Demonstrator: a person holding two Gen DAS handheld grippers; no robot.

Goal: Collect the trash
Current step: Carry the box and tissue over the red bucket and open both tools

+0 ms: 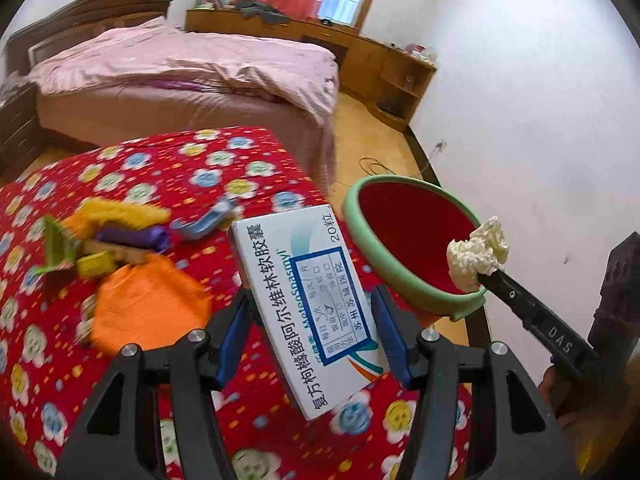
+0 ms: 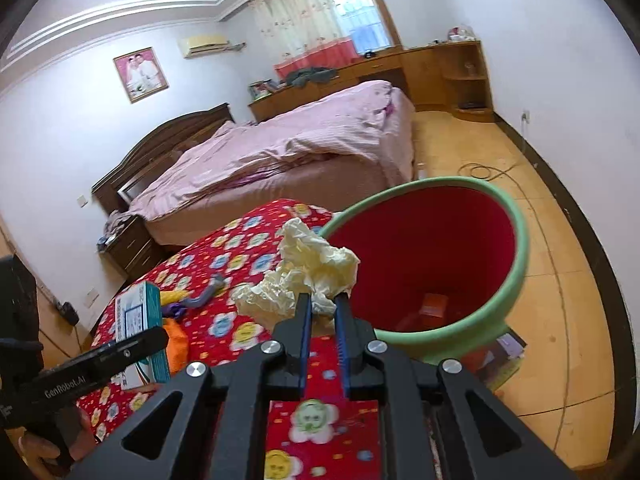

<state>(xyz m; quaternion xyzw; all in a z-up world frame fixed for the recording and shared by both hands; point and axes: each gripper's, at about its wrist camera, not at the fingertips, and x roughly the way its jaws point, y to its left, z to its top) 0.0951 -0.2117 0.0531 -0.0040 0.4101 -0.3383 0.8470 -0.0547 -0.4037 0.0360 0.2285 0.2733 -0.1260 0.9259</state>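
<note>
The left gripper [image 1: 310,312] pinches a medicine box [image 1: 308,304] by its long sides above the red floral-covered counter [image 1: 248,420]; the box's long axis runs along the fingers, far end tilted up toward the green-rimmed red bin [image 1: 400,236]. The right gripper [image 2: 322,306], pressed nearly together, clamps a crumpled tissue [image 2: 308,272] near the bin's rim. To drop cleanly, each load should probably pass over the rim before release.
</note>
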